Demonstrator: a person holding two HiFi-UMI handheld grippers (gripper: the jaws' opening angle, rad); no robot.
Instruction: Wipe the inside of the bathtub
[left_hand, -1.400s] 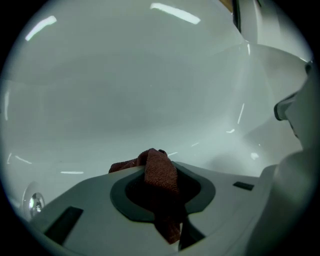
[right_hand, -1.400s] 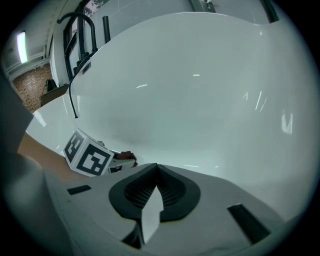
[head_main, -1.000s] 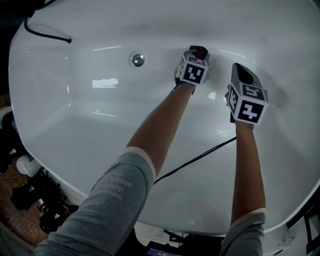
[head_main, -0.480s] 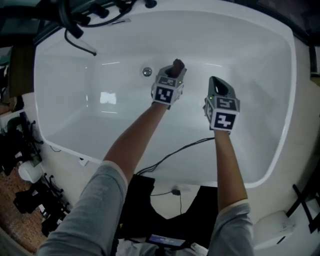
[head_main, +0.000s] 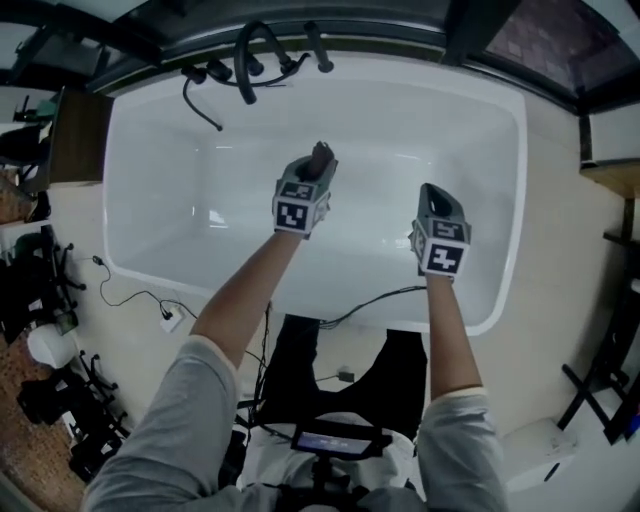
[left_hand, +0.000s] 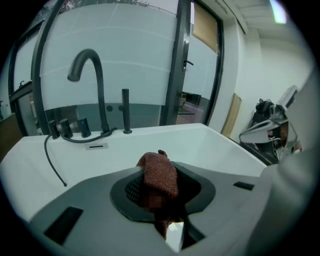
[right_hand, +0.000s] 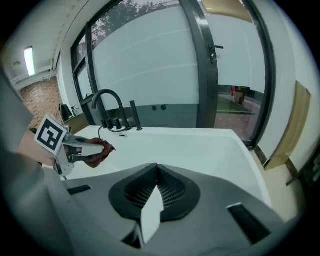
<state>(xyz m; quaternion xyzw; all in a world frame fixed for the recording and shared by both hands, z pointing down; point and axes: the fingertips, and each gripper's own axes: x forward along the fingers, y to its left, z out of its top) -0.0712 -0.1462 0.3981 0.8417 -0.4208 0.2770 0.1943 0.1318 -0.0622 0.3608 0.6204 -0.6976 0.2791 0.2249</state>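
At the upper left of the head view we see the dark faucet on the far rim of the tub. The tub fills the upper half of the frame, its long axis running left to right. Near the centre, the left gripper hangs over the basin with its jaws clamped on a reddish-brown cloth. In the left gripper view the cloth bunches between the jaws and flops over the top, with the white tub and faucet beyond it. We judge the cloth to be clear of the tub surface (that view runs level across the tub toward the faucet, not down onto its floor), so it is not wiping at this moment. Lower down, a black cable lies by the near rim between our arms. Further right, the right gripper is held over the right part of the basin, apart from the left. Its own view shows the jaws drawn to a thin slit with nothing in them. The tub's inside lies below and ahead of the cloth, so we expect the left gripper, which carries it, to drop until the cloth presses on the surface, then sweep along the long axis.
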